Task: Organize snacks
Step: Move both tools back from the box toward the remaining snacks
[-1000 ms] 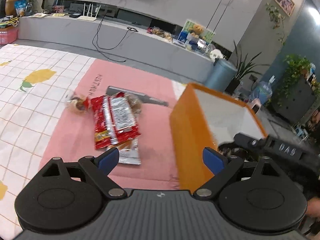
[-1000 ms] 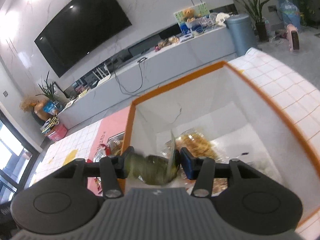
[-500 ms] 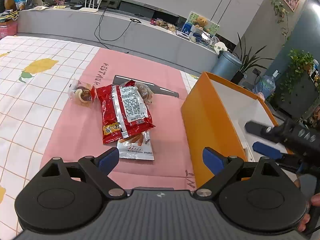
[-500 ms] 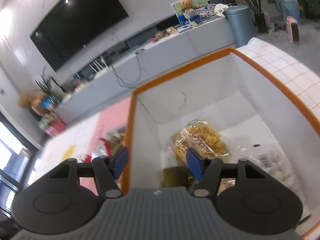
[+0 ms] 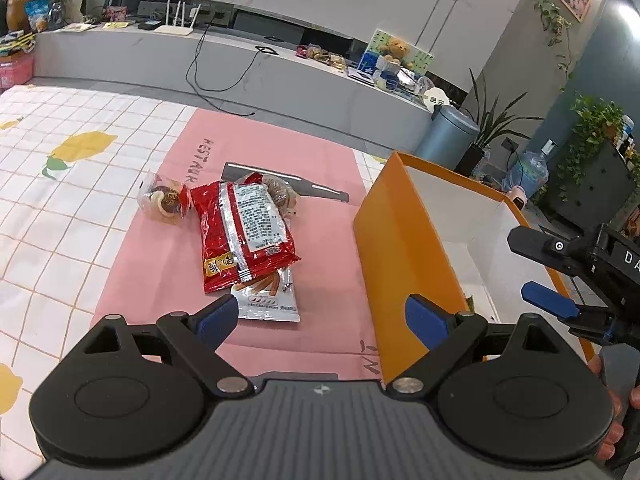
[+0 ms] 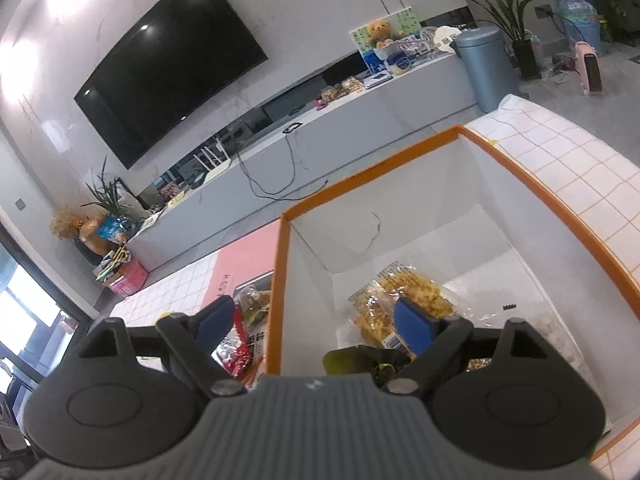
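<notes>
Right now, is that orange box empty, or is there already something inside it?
Not empty. The orange box already holds a yellow snack bag, a dark green packet and a clear packet on its white floor.

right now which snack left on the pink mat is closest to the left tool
The small silver packet, right beside the left tool's finger; the red bag overlaps its far end, and the clear-wrapped snacks lie beyond.

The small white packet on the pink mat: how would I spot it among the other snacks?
Find the pink mat left of the orange box. The white packet lies nearest the left gripper, half tucked under the big red bag. It alone is white.
</notes>
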`<act>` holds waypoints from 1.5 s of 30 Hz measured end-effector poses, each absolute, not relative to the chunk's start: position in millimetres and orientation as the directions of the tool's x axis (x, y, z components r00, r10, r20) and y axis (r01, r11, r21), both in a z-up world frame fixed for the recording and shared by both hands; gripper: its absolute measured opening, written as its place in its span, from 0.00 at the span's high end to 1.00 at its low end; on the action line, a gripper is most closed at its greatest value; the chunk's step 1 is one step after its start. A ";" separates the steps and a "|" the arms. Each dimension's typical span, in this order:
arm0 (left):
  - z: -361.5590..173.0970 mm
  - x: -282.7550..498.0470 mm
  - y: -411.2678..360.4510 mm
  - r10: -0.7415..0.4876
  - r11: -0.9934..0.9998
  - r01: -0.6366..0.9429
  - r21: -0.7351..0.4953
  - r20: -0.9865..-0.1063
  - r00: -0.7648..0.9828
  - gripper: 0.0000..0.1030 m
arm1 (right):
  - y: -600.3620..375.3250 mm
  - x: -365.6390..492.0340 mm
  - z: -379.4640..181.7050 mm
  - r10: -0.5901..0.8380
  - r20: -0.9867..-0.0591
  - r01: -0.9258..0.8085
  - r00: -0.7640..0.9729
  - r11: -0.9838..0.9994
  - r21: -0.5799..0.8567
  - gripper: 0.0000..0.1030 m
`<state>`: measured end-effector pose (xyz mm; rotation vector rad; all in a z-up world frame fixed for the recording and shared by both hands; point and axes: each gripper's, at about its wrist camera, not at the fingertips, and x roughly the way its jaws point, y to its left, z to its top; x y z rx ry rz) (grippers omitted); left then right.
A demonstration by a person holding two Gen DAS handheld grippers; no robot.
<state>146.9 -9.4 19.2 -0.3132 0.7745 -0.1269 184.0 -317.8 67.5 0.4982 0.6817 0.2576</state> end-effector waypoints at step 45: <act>60.0 133.6 117.2 -0.231 0.944 0.039 -0.328 -0.573 0.787 0.00 | -181.0 136.4 86.7 0.344 -0.332 -0.238 0.878 0.917 0.321 0.03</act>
